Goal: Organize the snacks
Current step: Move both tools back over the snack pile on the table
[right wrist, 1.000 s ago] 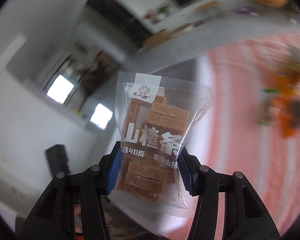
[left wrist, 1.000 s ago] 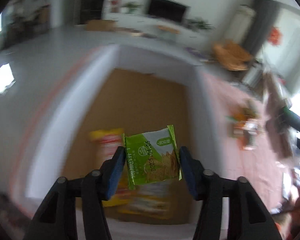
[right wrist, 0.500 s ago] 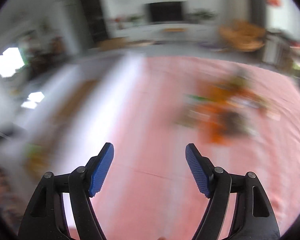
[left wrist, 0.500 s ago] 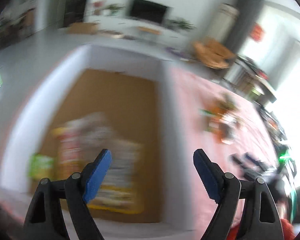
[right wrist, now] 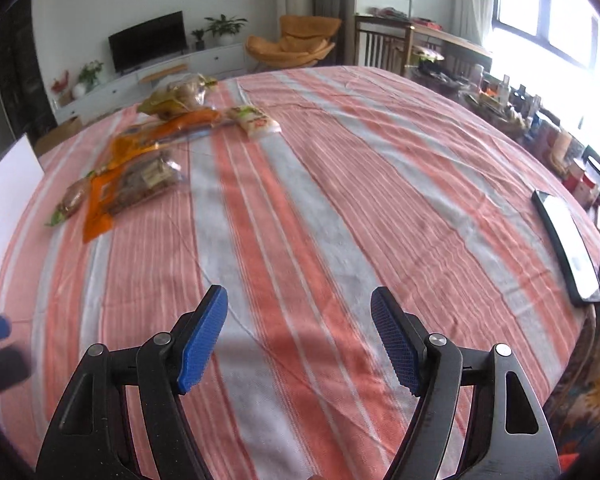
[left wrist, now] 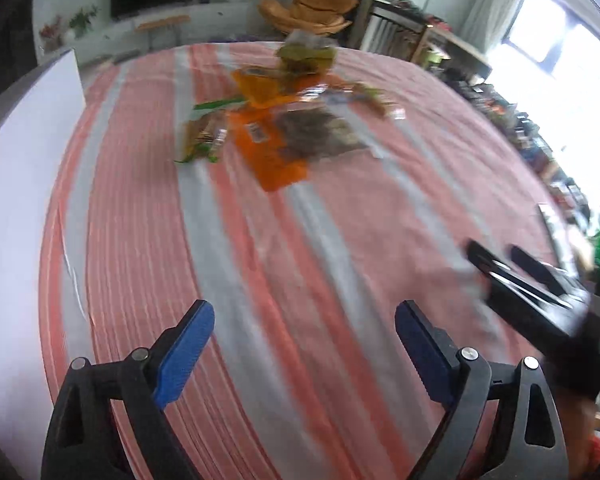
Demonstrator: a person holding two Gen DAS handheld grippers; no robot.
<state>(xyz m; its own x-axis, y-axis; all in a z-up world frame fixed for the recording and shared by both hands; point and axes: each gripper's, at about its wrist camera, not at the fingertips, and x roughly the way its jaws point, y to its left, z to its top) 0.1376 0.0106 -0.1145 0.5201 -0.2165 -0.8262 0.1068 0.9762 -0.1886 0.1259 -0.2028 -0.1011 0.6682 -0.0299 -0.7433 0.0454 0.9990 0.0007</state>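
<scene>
Both packets gone from the jaws since the earlier frame, left gripper (left wrist: 300,336) just opened wide and empty, snack pile (left wrist: 284,120) far across the striped desk (right wrist: 340,200), right gripper (right wrist: 300,332) likewise open and empty, phone (right wrist: 566,248) at right edge.

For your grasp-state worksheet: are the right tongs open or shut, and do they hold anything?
Open and empty. The right tongs show only striped tablecloth between their blue pads, having just opened.
</scene>
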